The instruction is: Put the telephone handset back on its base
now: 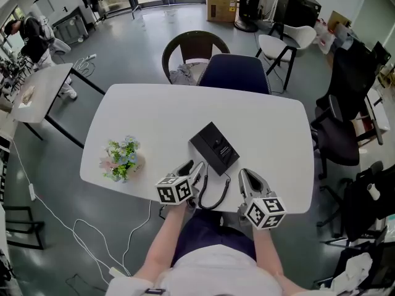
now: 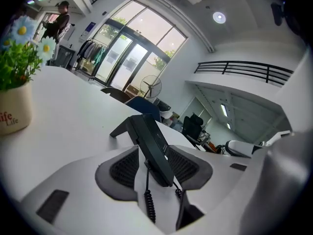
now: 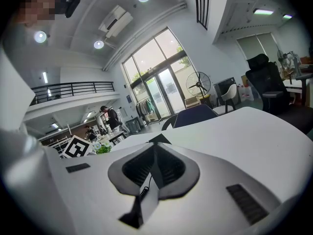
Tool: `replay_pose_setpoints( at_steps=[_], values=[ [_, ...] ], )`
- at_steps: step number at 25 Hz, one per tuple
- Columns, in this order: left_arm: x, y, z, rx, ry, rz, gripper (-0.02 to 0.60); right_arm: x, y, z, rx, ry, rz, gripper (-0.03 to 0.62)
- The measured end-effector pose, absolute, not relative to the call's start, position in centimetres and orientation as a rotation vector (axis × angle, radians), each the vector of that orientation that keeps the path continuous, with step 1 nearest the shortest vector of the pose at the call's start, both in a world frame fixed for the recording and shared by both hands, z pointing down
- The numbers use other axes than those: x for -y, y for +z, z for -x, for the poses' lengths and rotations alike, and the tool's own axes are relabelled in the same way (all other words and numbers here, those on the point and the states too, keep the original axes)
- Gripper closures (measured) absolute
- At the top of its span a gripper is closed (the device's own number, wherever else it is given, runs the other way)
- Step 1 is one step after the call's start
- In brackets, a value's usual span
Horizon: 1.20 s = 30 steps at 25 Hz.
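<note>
— Handset (image 2: 155, 151) status? Head view first.

— Black on black there, so I can't split it from the base (image 1: 217, 147). Whole phone reads as one matte wedge mid-table (image 1: 142, 113), with a coiled cord (image 1: 213, 197) looping toward me. Left gripper (image 1: 195, 169) and right gripper (image 1: 247, 177) flank the cord. My forearms are cut off at frame bottom. Flower pot (image 1: 121, 160) sits off to the left.

— Left gripper view?

— Heavy fisheye. Jaws wide apart, released. Ribbed dark-grey pads (image 2: 124, 168) w/ the handset's near end between them. It's smooth plastic, seen edge-on, lying along its base. Can't tell if either pad touches it. Pot's print is cropped.

— Right gripper view?

— Tips meet, clenched on nothing. Bit of cord shows thru the slit lower down, seemingly on the table, not pinched. Phone's just a dark triangle past the tips.
</note>
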State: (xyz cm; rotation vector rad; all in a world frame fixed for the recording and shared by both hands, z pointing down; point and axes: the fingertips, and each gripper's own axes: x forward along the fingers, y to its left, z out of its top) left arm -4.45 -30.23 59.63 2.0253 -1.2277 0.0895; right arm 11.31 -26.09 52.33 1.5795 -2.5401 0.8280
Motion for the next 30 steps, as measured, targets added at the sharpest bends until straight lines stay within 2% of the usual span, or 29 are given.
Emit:
replay_pose_setpoints(
  at_steps=[12, 23, 26, 30],
  values=[
    [28.4, 51.8, 3.7, 1.338, 0.079, -2.343, 0.389, 26.3, 50.8, -11.3, 2.574, 0.769, -1.574, 0.553],
    [26.3, 44.7, 4.2, 1.496, 0.078, -2.625, 0.391, 26.8, 48.5, -10.8, 2.593, 0.582, -1.537, 0.553],
    [25.9, 44.0, 4.2, 1.498, 0.080, -2.656, 0.452, 27.0, 48.0, -10.9, 2.599, 0.561, -1.535, 0.553],
    [25.5, 44.4, 4.1, 1.501, 0.108, -2.659, 0.496, 26.9, 47.7, -11.1, 2.602, 0.555, -1.537, 0.553]
  ],
)
